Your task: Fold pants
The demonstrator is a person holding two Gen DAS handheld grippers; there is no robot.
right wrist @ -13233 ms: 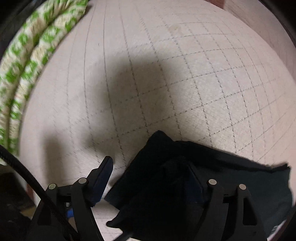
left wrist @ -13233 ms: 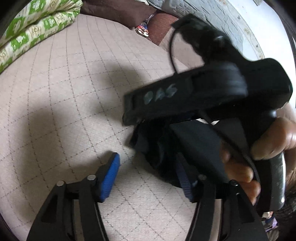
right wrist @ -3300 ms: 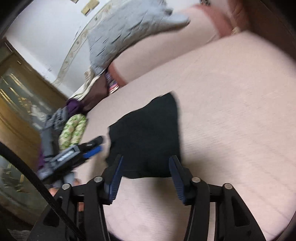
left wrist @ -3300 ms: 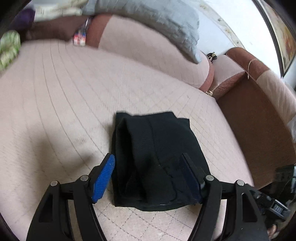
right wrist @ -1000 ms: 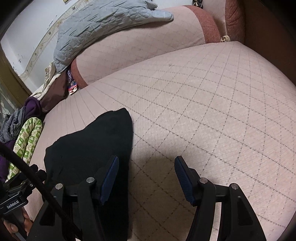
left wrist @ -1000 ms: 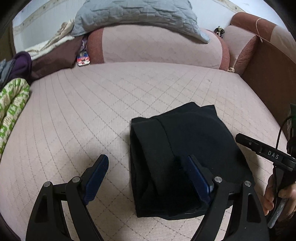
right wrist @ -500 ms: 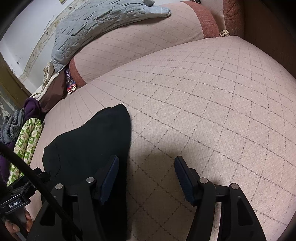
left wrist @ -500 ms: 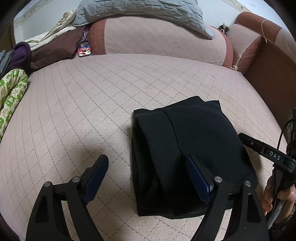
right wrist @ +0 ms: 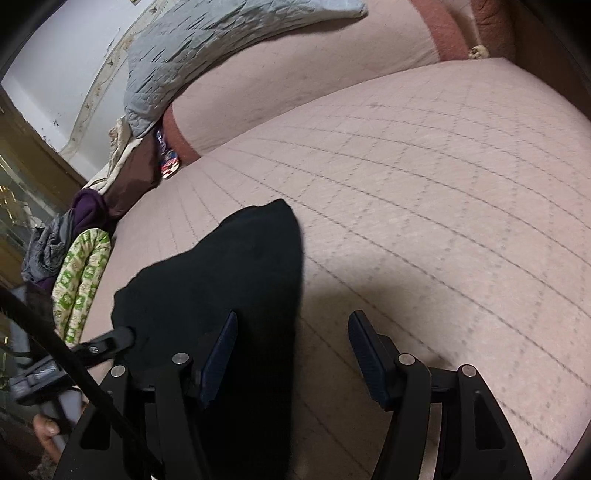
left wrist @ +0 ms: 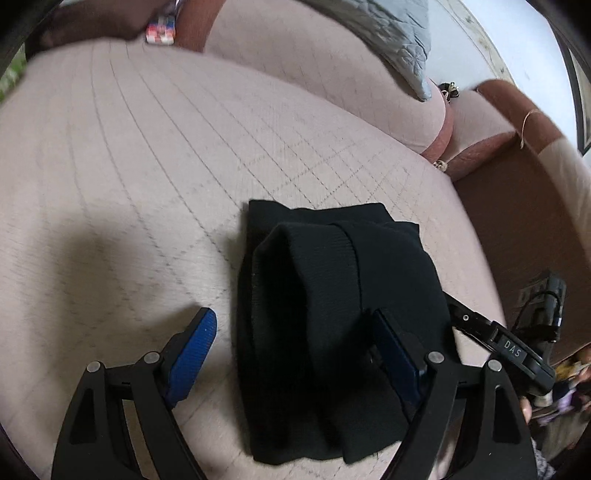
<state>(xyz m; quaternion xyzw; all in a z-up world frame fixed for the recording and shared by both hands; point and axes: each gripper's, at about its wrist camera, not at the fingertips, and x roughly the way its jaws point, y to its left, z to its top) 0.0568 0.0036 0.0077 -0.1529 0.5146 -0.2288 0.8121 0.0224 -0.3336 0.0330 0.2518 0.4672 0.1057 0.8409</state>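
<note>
The black pants point(left wrist: 332, 314) lie folded into a thick bundle on the pink quilted sofa seat point(left wrist: 129, 184). My left gripper point(left wrist: 295, 347) hovers over their near end, open and tilted; its left pad stands clear of the cloth and its right pad is above it. In the right wrist view the pants point(right wrist: 221, 288) fill the lower left. My right gripper point(right wrist: 291, 354) is open at their right edge, its left finger over the cloth, its right finger over bare seat. One finger of the right gripper point(left wrist: 498, 347) shows beside the pants.
A grey quilted cushion point(right wrist: 221, 48) rests on the sofa's backrest point(left wrist: 332, 74). A brown armrest point(left wrist: 524, 206) bounds the seat on one side. A green-and-white patterned cloth point(right wrist: 81, 280) and purple clothes point(right wrist: 88, 210) are piled at the other end. A small colourful packet point(left wrist: 160, 31) lies by the backrest.
My left gripper has dropped closer to the pants and rolled, so the bundle looks bigger and the view is tilted. The right gripper has barely moved. Both stay open.
</note>
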